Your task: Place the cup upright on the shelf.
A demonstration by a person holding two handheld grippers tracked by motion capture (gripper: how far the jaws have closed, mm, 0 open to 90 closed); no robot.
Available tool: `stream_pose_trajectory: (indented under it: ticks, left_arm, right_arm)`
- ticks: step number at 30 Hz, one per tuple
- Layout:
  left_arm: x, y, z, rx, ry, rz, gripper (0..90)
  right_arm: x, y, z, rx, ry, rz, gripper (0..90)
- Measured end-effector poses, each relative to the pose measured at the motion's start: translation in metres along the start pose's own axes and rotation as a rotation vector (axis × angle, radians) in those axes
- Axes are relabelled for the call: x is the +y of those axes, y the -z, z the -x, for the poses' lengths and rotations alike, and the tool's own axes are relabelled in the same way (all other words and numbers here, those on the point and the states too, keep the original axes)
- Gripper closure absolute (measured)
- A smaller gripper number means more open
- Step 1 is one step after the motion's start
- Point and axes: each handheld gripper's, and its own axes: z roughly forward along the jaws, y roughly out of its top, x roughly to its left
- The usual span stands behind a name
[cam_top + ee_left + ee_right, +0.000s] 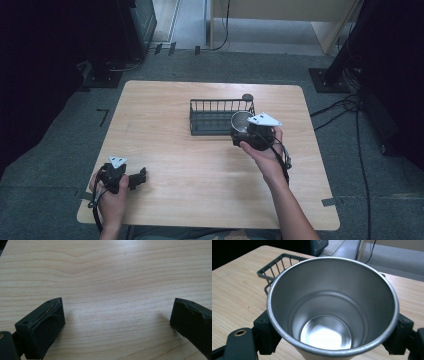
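Observation:
A steel cup (332,307) with an empty, shiny inside sits upright between the jaws of my right gripper (332,340), which is shut on its sides. In the high view the cup (241,120) is held above the table at the front right corner of a dark wire basket (215,117), with my right gripper (247,134) behind it toward the person. My left gripper (140,177) rests near the table's front left, and its jaws (117,322) stand wide apart over bare wood with nothing between them.
The wooden table (200,170) has bare room in its middle and left. A small dark round object (247,97) lies just behind the basket. Cables (350,107) and stands sit on the floor around the table.

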Motion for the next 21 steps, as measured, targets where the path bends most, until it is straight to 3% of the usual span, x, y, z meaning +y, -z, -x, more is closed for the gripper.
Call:
stream_pose_trajectory:
  ticks: [21]
  left_arm:
    - [0.000,0.000,0.000,0.001,-0.001,-0.001,0.0]
  right_arm:
    - [0.044,-0.015,0.009,-0.032,-0.024,0.038,18.0]
